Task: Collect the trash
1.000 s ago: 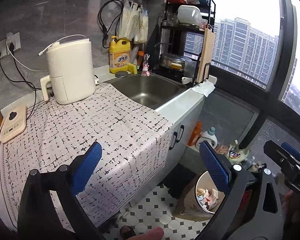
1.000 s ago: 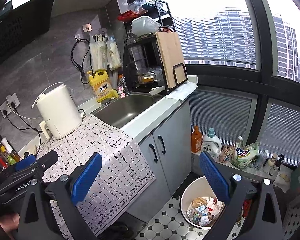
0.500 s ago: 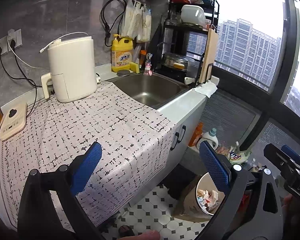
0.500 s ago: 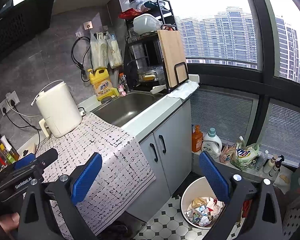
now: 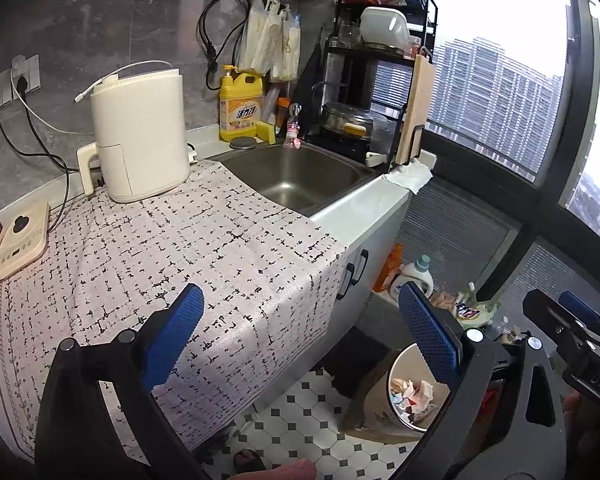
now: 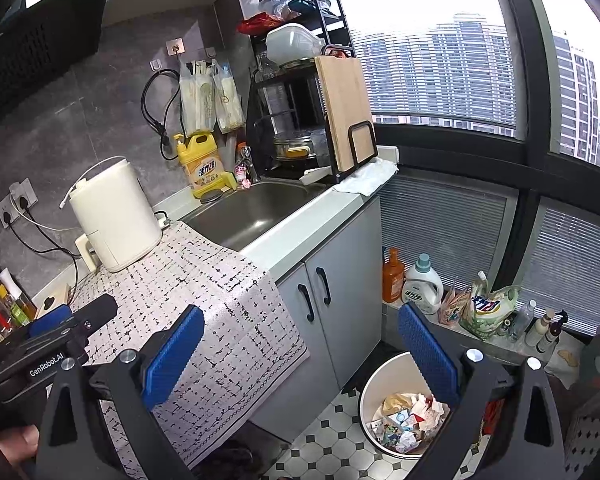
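A white trash bin stands on the tiled floor beside the counter, holding crumpled paper and wrappers. It also shows in the left wrist view, partly hidden by a finger. My left gripper is open and empty, held above the counter's front edge. My right gripper is open and empty, held above the floor by the cabinet doors. The patterned cloth on the counter carries no loose trash that I can see.
A white appliance, a small scale, a sink, a yellow detergent jug and a dish rack with a cutting board line the counter. Bottles and bags sit on the window ledge.
Both views have shifted slightly; the left gripper has risen and drawn back a little from the counter. Both grippers stay open and empty.
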The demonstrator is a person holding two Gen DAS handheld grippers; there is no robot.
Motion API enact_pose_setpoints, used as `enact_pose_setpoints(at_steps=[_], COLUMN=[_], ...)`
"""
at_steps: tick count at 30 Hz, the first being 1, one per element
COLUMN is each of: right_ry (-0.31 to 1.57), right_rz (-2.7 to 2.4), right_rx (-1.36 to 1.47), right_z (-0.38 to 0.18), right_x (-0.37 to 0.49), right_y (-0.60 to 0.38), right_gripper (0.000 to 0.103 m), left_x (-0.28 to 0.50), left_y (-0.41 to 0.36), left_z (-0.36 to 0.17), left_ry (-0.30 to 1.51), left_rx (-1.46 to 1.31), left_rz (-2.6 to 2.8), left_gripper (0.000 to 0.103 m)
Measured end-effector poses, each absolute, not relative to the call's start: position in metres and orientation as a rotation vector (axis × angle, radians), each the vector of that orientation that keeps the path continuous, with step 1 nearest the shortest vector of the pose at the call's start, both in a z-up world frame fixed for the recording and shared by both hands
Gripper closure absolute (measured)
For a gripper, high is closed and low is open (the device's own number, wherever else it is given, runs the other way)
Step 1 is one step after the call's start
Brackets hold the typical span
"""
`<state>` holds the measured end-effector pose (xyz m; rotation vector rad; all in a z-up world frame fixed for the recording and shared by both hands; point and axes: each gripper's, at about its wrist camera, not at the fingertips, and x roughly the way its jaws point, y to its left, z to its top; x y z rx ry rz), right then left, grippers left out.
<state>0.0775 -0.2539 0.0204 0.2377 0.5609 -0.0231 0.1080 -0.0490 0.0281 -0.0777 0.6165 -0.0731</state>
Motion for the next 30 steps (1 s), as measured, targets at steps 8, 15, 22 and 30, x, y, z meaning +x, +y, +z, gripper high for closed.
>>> enact_pose_setpoints(at_steps=[8, 15, 22, 30], right_ry=[0.568, 0.569, 0.573, 0.582], right_rz=[-0.023, -0.022, -0.025, -0.018], right_rx=[0.239, 0.236, 0.237, 0.232], right_z=[0.019, 0.019, 0.020, 0.018], right_x=[0.080, 0.082, 0.085, 0.088], right_y=[-0.256, -0.257, -0.258, -0.254], right_gripper=[0.008, 0.008, 0.008, 0.008], left_x=[0.111, 0.113, 0.116, 0.120], left_y=[-0.049, -0.049, -0.049, -0.044], left_z=[0.027, 0.027, 0.027, 0.023], left_ry=[0.620, 0.621, 0.623, 0.635], left_rx=[-0.075, -0.076, -0.077, -0.078], left_rz=[-0.073, -0.072, -0.076, -0.073], left_gripper=[0.006, 0.006, 0.006, 0.006])
